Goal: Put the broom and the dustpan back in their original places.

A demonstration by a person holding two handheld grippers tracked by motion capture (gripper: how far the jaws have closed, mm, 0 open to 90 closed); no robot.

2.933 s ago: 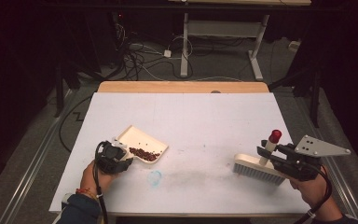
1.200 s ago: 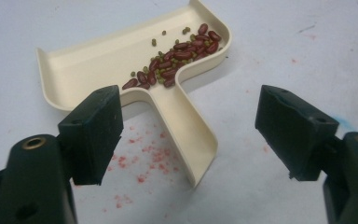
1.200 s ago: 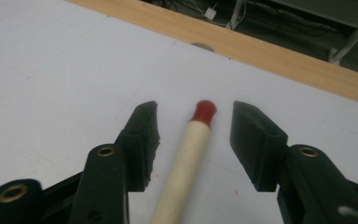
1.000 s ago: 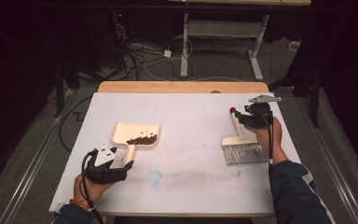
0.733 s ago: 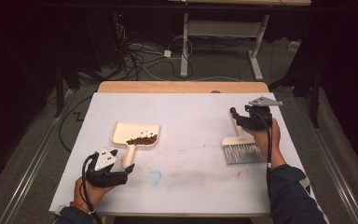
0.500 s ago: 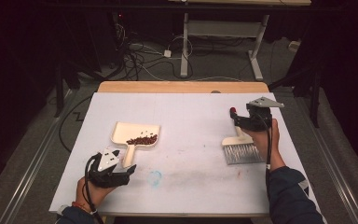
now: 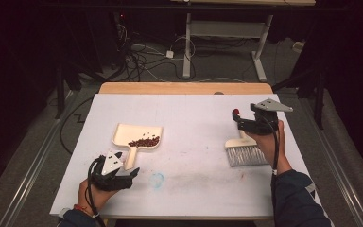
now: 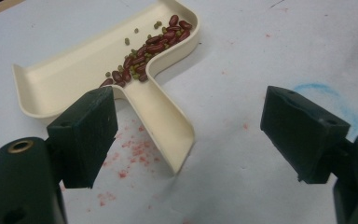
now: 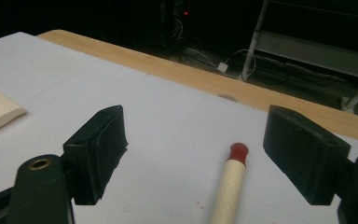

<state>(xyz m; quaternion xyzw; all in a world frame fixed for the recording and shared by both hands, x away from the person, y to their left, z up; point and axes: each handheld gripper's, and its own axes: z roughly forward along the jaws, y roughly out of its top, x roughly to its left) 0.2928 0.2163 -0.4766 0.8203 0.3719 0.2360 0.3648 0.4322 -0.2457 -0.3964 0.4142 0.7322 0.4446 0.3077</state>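
Note:
A cream dustpan lies at the left of the white table with red beans in it. Its handle points at my left gripper. Those jaws have just been opening and stand open and apart from the handle. At the right lies a brush with a red-tipped wooden handle. My right gripper hovers over that handle. Its jaws have just been opening and stand wide on either side, not touching it.
A blue chalk ring and reddish crumbs mark the white sheet near the left gripper. A wooden table edge runs along the far side, with cables and a desk frame on the floor beyond.
Both grippers held their tools earlier. The dustpan and brush now lie on the table, the left gripper has drawn back from the handle, and the right jaws have spread off the brush handle.

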